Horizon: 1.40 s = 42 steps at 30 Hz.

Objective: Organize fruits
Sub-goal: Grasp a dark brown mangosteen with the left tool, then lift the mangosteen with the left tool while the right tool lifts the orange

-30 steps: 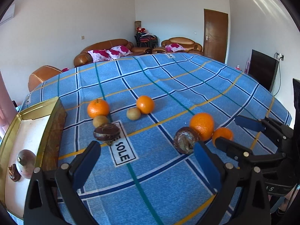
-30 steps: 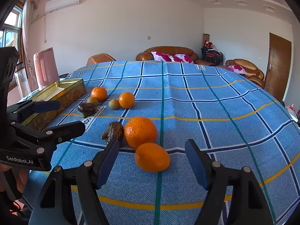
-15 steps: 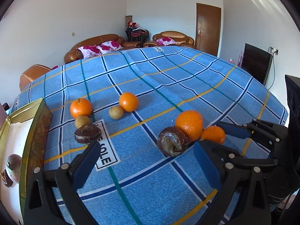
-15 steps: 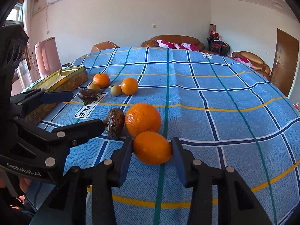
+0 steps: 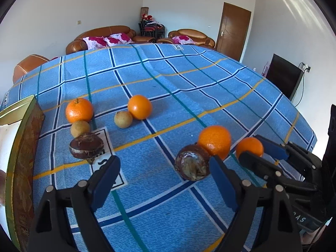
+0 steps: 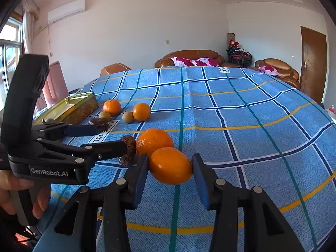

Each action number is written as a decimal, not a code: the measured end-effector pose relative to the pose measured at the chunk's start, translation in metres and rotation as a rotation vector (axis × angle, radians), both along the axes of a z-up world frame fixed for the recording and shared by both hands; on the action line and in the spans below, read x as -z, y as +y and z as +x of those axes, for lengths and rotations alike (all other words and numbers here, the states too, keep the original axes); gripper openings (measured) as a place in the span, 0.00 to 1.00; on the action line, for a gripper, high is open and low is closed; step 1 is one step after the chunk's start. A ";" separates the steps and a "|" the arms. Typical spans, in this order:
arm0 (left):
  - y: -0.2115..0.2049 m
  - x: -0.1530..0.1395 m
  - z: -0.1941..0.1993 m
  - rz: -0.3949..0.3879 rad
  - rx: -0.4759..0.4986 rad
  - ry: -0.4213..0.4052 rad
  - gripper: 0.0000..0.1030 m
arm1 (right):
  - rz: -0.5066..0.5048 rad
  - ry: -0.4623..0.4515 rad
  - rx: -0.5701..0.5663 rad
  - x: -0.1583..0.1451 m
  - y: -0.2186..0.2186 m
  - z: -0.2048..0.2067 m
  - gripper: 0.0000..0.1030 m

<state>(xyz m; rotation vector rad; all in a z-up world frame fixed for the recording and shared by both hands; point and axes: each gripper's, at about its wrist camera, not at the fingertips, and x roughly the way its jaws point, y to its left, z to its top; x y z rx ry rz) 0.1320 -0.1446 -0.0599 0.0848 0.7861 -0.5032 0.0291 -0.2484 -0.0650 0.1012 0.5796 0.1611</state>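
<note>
Left wrist view
- left gripper [image 5: 163, 180]: jaws wide, just been narrowing a bit; nothing between the pads, only cloth
- dark wrinkled fruit [image 5: 192, 162]: on the blue checked cloth [image 5: 189, 96], just ahead of the inner pad, no contact visible
- big orange [image 5: 214, 141]: touching the dark fruit from behind
- right gripper [image 5: 255, 153]: at right edge, clamped on a small orange [image 5: 249, 147]
- second dark fruit [image 5: 86, 148]: further left, on the white label, two pale round fruits [image 5: 123, 119] and two more oranges [image 5: 140, 107] beyond it
- gold tin [image 5: 23, 147]: left edge, open, walls up

Right wrist view
- right gripper [image 6: 170, 168]: pads pressing both sides of the small orange [image 6: 170, 165]; closure finished, holding steady
- small orange position: low over the cloth, just in front of the big orange [image 6: 154, 140]; can't tell if lifted clear
- left gripper [image 6: 109, 138]: comes in from left, a person's hand [image 6: 19, 193] on its handle; one finger tip at the dark wrinkled fruit [image 6: 128, 150], contact unclear
- gold tin [image 6: 69, 109]: far left, well apart from the held orange
</note>
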 end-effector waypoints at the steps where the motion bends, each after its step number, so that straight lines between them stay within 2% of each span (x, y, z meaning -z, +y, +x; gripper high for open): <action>1: -0.001 0.000 0.000 0.002 0.002 0.000 0.86 | 0.014 -0.001 0.005 0.000 -0.002 0.001 0.43; 4: -0.009 0.001 -0.003 0.025 0.031 -0.006 0.85 | 0.029 -0.011 0.019 -0.002 -0.004 0.001 0.43; 7: -0.020 0.004 -0.003 0.047 0.078 0.008 0.79 | 0.029 -0.016 0.024 -0.002 -0.004 0.000 0.43; 10: -0.029 0.010 -0.001 0.063 0.130 0.048 0.63 | 0.032 -0.014 0.022 -0.002 -0.005 0.001 0.43; 12: -0.034 0.013 0.001 0.064 0.170 0.075 0.47 | 0.026 -0.014 0.020 -0.001 -0.005 0.002 0.43; 14: -0.034 0.014 0.002 0.052 0.183 0.088 0.42 | 0.024 -0.014 0.020 -0.001 -0.005 0.002 0.43; 18: -0.028 0.011 0.002 0.008 0.180 0.089 0.41 | 0.017 -0.016 0.016 -0.001 -0.004 0.002 0.43; 26: -0.005 0.000 -0.004 -0.064 0.105 0.025 0.41 | -0.023 -0.038 0.014 -0.002 0.002 -0.001 0.43; 34: 0.002 -0.011 -0.015 -0.051 0.045 -0.085 0.41 | -0.046 -0.079 0.006 -0.004 0.005 -0.008 0.43; 42: 0.013 -0.017 -0.020 -0.074 -0.007 -0.136 0.41 | -0.060 -0.110 0.003 -0.005 0.007 -0.012 0.43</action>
